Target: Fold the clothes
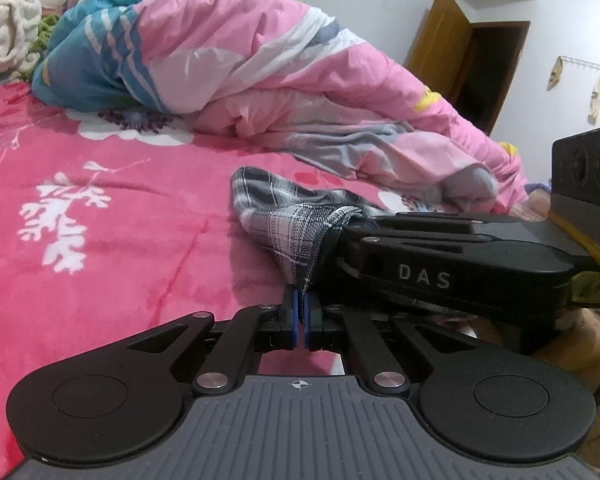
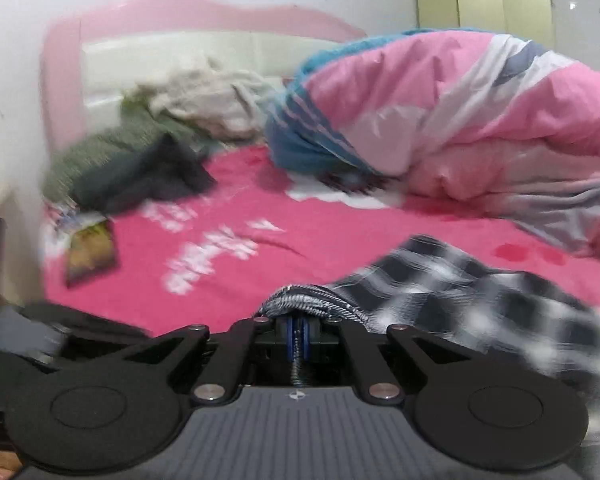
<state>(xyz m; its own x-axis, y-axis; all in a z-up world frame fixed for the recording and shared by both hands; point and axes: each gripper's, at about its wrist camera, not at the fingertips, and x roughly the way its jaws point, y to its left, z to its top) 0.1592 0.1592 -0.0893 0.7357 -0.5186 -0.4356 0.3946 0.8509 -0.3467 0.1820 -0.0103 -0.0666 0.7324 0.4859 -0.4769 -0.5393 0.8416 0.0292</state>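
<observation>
Pink bed [image 1: 100, 240] below — both grippers, left [image 1: 302, 300] and right [image 2: 298, 330], pinch the checked cloth [image 1: 284, 220] tight — likely to fold it.

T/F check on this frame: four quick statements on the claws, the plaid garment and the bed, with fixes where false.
1. Both claws are shut on the plaid garment. True: left claw and right claw each pinch its fabric.
2. The garment lies flat and fully folded. False: it is bunched and partly lifted off the pink blanket.
3. A pink and blue quilt is heaped behind the garment. True.
4. The blanket is plain blue. False: it is pink with white floral print.
</observation>
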